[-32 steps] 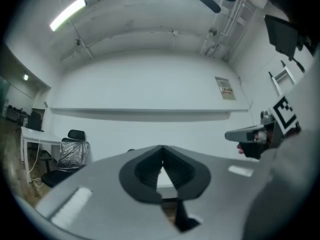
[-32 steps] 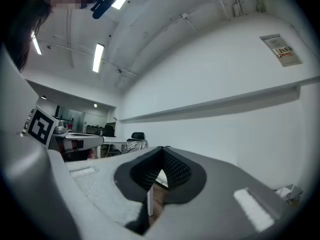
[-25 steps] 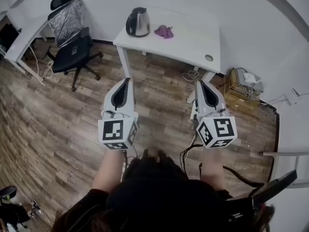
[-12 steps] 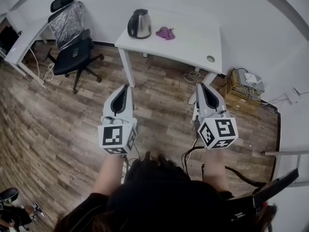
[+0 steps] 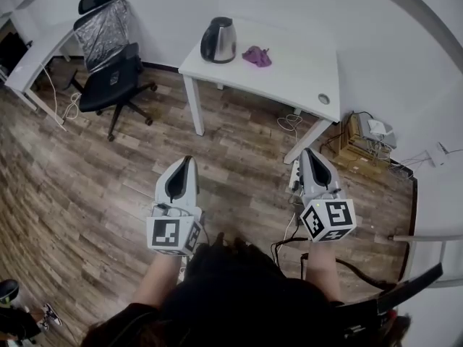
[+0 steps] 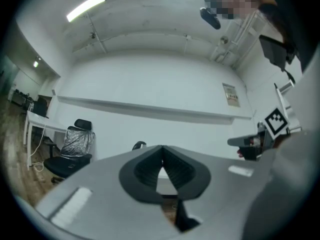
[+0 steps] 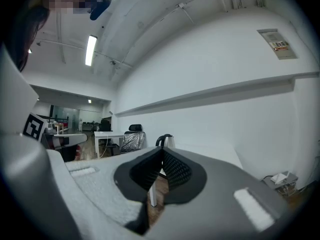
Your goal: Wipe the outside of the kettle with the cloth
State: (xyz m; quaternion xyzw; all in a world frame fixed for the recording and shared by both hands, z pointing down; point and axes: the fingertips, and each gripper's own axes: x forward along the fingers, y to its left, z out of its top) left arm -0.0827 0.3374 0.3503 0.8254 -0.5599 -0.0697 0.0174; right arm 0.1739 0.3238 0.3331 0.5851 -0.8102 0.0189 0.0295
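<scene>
Toward the frame's top centre, the kettle (image 5: 218, 40) and purple cloth (image 5: 257, 56) sit on the white bench (image 5: 296, 74), well beyond the left gripper (image 5: 188, 160) and right gripper (image 5: 307, 154), whose jaws are closed and empty.

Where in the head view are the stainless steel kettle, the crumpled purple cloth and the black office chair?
stainless steel kettle (image 5: 218, 43): head view, on its shiny body.
crumpled purple cloth (image 5: 257, 56): head view, middle of the bundle.
black office chair (image 5: 110, 87): head view, on the seat.
</scene>
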